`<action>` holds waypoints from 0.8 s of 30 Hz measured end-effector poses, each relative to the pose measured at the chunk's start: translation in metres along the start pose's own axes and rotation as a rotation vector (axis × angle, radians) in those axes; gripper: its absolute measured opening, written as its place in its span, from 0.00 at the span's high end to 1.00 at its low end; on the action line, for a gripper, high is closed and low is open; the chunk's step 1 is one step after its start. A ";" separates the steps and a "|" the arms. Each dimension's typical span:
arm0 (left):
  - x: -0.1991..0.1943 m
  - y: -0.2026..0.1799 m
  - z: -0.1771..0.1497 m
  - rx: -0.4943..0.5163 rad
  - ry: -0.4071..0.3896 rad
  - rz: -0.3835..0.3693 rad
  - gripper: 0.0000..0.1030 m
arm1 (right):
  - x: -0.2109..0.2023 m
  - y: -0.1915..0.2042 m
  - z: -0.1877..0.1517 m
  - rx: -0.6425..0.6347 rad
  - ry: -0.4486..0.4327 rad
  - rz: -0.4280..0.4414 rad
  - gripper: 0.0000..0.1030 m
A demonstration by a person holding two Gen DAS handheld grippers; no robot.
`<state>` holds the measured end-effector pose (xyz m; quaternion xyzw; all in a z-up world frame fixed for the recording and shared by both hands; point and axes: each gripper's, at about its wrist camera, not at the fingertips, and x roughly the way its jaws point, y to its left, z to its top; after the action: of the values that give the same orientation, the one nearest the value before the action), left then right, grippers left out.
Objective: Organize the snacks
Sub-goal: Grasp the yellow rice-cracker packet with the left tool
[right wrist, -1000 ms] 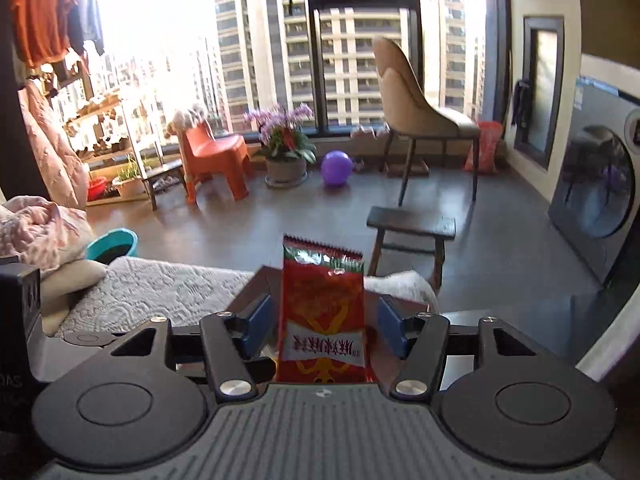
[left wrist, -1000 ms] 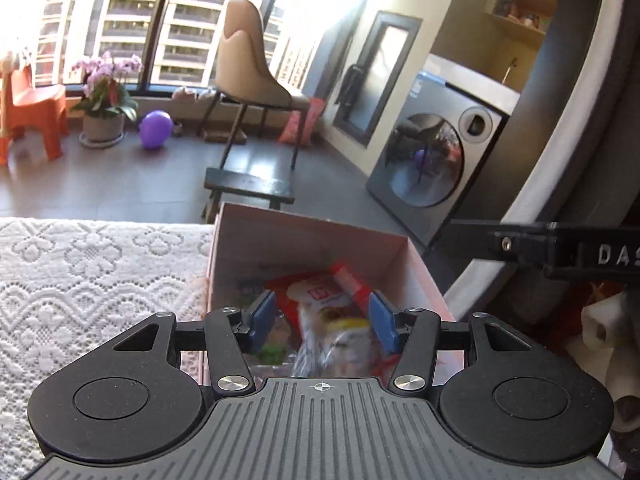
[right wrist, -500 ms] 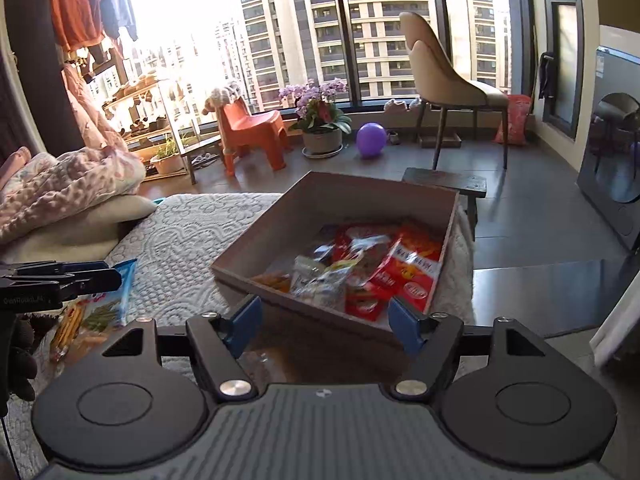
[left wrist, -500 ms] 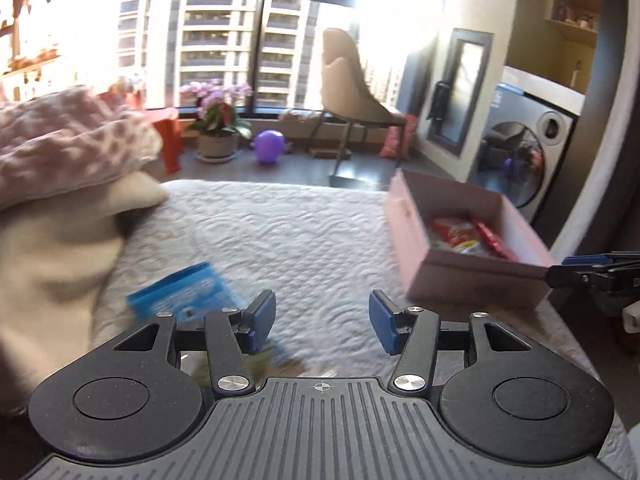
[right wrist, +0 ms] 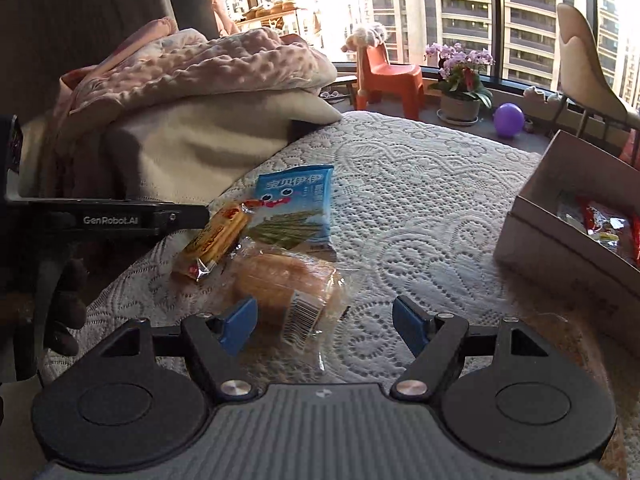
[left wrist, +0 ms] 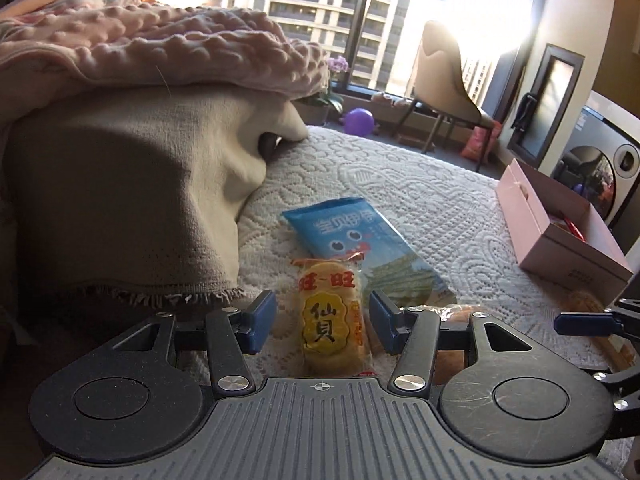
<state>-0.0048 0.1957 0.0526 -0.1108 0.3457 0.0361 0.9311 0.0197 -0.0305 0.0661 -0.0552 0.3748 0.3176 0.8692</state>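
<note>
Snacks left to sort lie in a small cluster on the white lace cover (left wrist: 440, 208) of the bed. Yellow rice-cracker pack (left wrist: 334, 316) sits directly between the fingers of the left tool (left wrist: 323, 325), with gaps on both sides, not pinched; left tool is spread wide. Blue snack bag (left wrist: 356, 240) lies flat just beyond it, with the cracker pack's top edge overlapping the bag's near end. Clear-wrapped bread (right wrist: 286, 286) with a barcode label lies near the blue bag (right wrist: 298, 208) and the yellow pack (right wrist: 218, 236), just ahead of the right tool (right wrist: 325, 325), closer to its left finger. Right tool is also spread wide, holding nothing. Left tool body shows at the left edge of the right wrist view (right wrist: 108, 220), hovering by the yellow pack.

Pink cardboard box (left wrist: 532, 232) stands on the bed well to the right of the cluster, open-topped, with red and clear snack packets (right wrist: 600, 220) already inside. Beige pillow (left wrist: 120, 200) with a pink dotted blanket (left wrist: 180, 44) on top sits left of the snacks. Beyond the bed: a beige chair (left wrist: 444, 72), a purple ball (right wrist: 509, 119), an orange kid's chair (right wrist: 388, 76), potted flowers (right wrist: 460, 76).
</note>
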 end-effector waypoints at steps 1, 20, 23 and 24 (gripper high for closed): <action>0.004 0.000 -0.002 -0.001 0.010 0.001 0.45 | -0.002 -0.001 -0.001 0.006 -0.001 0.001 0.27; 0.016 -0.088 -0.043 0.069 0.157 -0.173 0.60 | -0.061 -0.108 -0.058 0.222 -0.080 -0.289 0.25; 0.018 -0.109 -0.049 0.092 0.180 -0.219 0.60 | -0.063 -0.123 -0.070 0.269 -0.072 -0.298 0.25; 0.018 -0.115 -0.050 0.095 0.189 -0.238 0.60 | -0.063 -0.122 -0.071 0.262 -0.072 -0.294 0.25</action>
<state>-0.0063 0.0723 0.0250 -0.1098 0.4176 -0.1017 0.8962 0.0152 -0.1831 0.0414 0.0159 0.3695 0.1375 0.9189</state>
